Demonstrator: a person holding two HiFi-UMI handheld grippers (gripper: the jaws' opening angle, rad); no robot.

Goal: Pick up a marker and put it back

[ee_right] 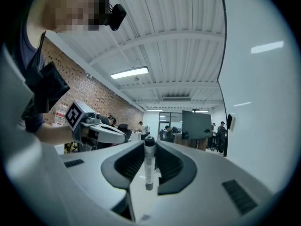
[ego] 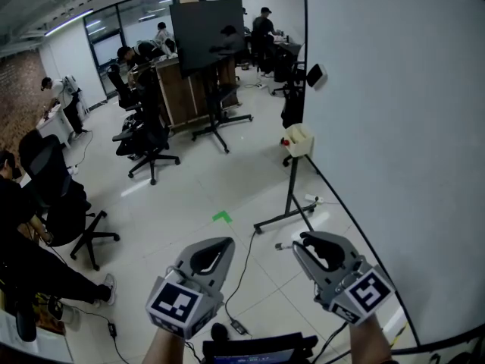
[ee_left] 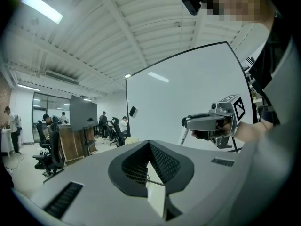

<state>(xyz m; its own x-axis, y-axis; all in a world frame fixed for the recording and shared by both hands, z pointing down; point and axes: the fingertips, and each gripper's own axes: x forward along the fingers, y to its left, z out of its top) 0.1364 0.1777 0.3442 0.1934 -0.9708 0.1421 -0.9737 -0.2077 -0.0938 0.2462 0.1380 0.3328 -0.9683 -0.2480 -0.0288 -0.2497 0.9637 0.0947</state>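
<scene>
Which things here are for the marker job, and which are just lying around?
For the job:
marker
right gripper, clamped on it
whiteboard, probably

Just lying about:
chairs
dark screen
green mark on the floor
cable

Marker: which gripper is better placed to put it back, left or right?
Right, probably. The right gripper holds the marker between its jaws and, in the head view, is the one nearer the whiteboard. The left gripper is shut, empty and farther from it.
</scene>
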